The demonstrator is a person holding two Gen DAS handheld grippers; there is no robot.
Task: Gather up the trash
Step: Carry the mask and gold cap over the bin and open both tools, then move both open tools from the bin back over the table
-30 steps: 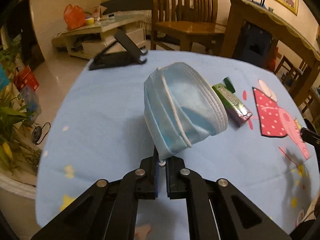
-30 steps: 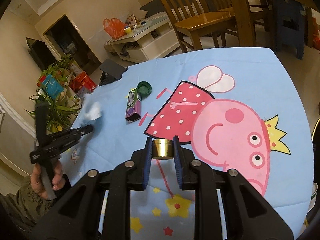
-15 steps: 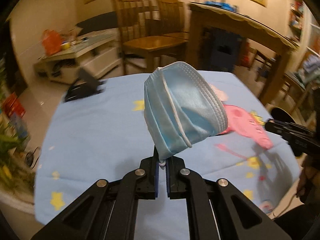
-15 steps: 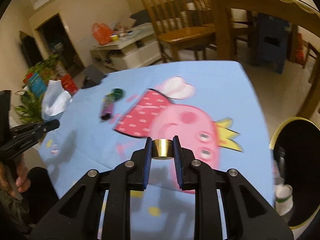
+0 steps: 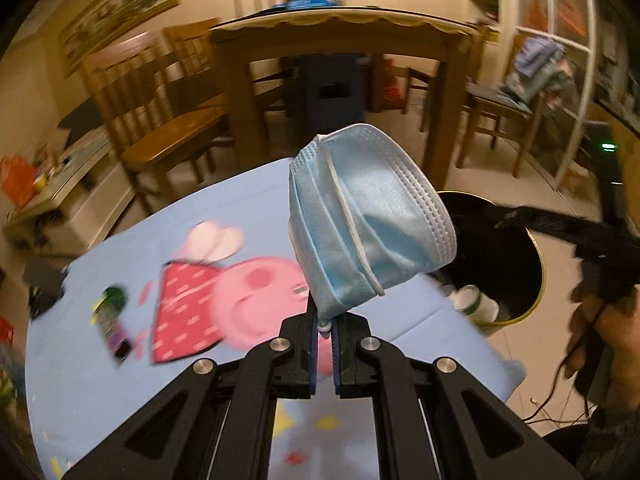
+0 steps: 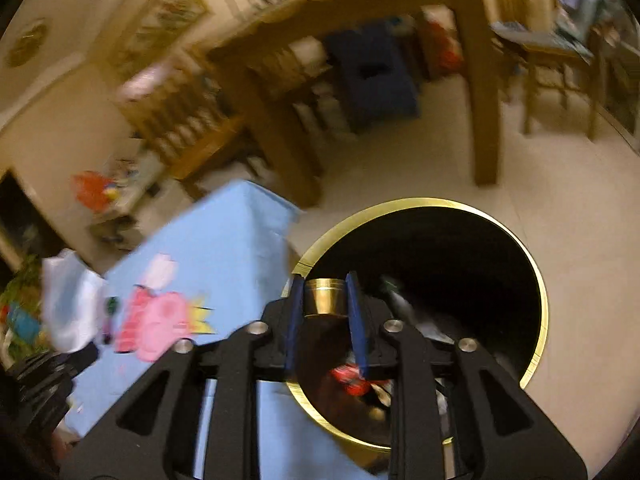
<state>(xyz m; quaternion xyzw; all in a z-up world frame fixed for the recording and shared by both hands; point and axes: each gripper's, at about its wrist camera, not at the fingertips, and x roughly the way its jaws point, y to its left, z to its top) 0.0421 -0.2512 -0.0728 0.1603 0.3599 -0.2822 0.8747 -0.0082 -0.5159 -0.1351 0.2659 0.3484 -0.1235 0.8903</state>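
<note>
1. Blue cloth with a pink cartoon pig print covers the one table [image 5: 224, 216]. One trash bin [image 6: 536, 280], black inside with a gold rim, stands on the floor just beside the table's right edge and already holds several discarded items.
2. One blue face mask [image 5: 360, 224] is soft, light and floppy. It folds under its own weight, so take hold at a gathered corner or at the ear loop, not across the flat panel.
3. One left gripper [image 5: 325, 322] has its jaws together, clamped on the lower corner of the face mask. The mask stands up above the table's right edge, near the bin but not yet over it.
4. One right gripper [image 6: 325, 300] hangs over the bin opening. Its jaws are opening, with one brass cap [image 6: 325, 298] between them. The cap is small, rigid and smooth, likely to slip, and is best held across its straight sides.
5. One wrapper [image 5: 114, 326] and one green bottle cap [image 5: 114, 295] lie near the table's left edge, uncollected.
</note>
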